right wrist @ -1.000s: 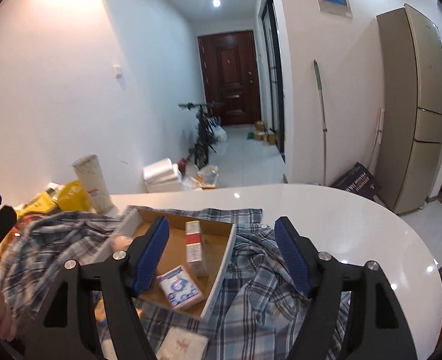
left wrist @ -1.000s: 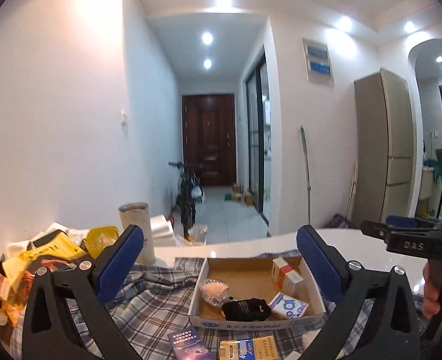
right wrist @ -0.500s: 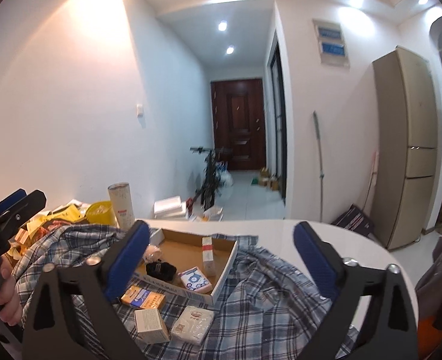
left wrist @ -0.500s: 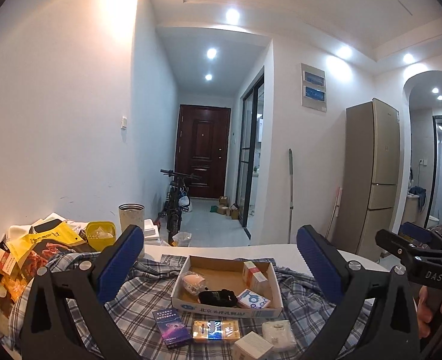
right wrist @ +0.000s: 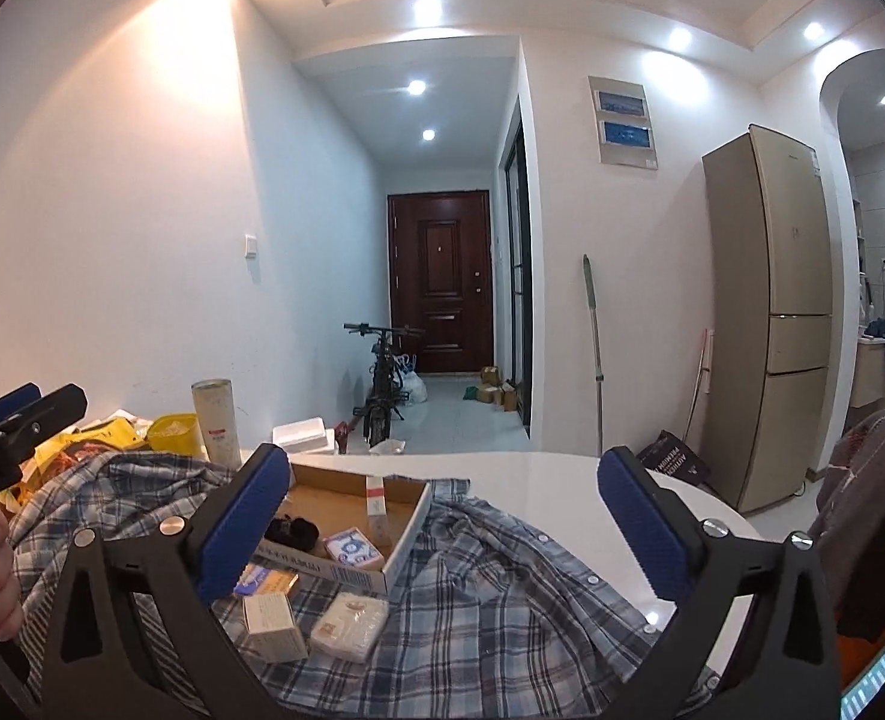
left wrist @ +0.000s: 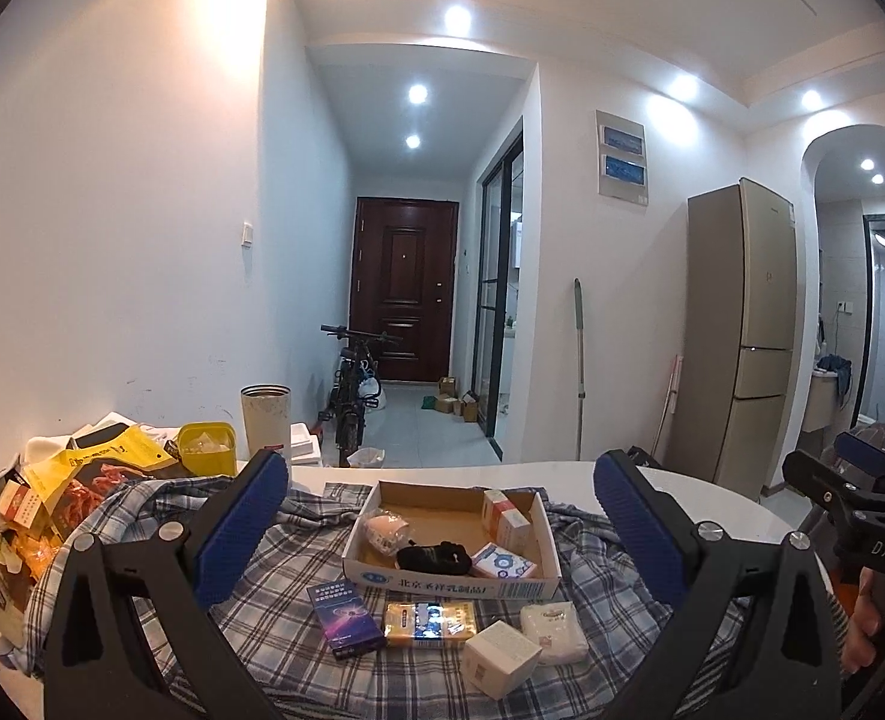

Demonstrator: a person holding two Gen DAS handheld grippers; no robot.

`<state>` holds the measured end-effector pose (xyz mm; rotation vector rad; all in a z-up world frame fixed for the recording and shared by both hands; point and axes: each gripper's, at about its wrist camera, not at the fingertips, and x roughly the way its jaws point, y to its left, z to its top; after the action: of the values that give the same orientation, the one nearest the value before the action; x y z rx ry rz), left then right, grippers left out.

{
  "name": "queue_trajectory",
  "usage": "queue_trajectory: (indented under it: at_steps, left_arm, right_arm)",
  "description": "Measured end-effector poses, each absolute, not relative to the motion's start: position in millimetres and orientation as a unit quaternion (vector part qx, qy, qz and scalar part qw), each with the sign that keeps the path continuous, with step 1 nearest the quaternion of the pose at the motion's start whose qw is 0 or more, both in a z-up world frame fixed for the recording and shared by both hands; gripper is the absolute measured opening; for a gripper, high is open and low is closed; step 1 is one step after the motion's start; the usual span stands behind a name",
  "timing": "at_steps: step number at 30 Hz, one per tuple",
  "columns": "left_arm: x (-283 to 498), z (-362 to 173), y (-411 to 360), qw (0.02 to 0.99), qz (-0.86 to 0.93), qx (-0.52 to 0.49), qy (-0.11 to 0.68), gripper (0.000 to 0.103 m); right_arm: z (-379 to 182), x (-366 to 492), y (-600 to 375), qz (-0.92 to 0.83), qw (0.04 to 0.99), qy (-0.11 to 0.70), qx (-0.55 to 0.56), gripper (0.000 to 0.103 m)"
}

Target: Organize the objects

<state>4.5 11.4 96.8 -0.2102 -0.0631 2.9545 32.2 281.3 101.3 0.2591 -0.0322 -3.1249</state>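
A shallow cardboard tray (left wrist: 454,587) sits on a blue plaid shirt (right wrist: 502,600) spread over the white table. In it lie a pale wrapped bundle (left wrist: 385,531), a black item (left wrist: 436,558), a white-orange box (left wrist: 505,519) and a blue-white box (left wrist: 502,561). In front of the tray lie a purple box (left wrist: 349,609), a yellow pack (left wrist: 430,624), a white box (left wrist: 502,657) and a soft white pack (left wrist: 553,627). My left gripper (left wrist: 442,480) is open and empty, back from the tray. My right gripper (right wrist: 442,480) hangs to the tray's right, jaws opening with nothing between them.
Snack bags (left wrist: 82,480), a yellow tub (left wrist: 205,447) and a tall cup (left wrist: 265,423) crowd the table's far left. The white table's curved edge (right wrist: 682,492) runs to the right. Beyond it are a hallway with a bicycle (left wrist: 352,396) and a fridge (left wrist: 736,330).
Both grippers have drawn back from the tray, bringing the loose boxes in front of it into view. The right gripper's jaws have spread wider.
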Motion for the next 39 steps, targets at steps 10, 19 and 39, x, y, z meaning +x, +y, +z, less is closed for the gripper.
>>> queue_trajectory:
  at_steps: [10, 19, 39]
  left_arm:
    - [-3, 90, 24, 0.1, 0.991, -0.086, 0.001, 0.103]
    - [-29, 53, 35, 0.129, 0.977, -0.168, 0.005, 0.103]
    - [-127, -51, 81, 0.24, 0.891, -0.375, 0.093, 0.103]
  right_arm:
    - [97, 32, 295, -0.995, -0.006, -0.016, 0.095, 0.103]
    - [82, 24, 296, -0.993, 0.002, -0.012, 0.119, 0.103]
    - [38, -20, 305, -0.979, 0.002, -0.004, 0.202, 0.103]
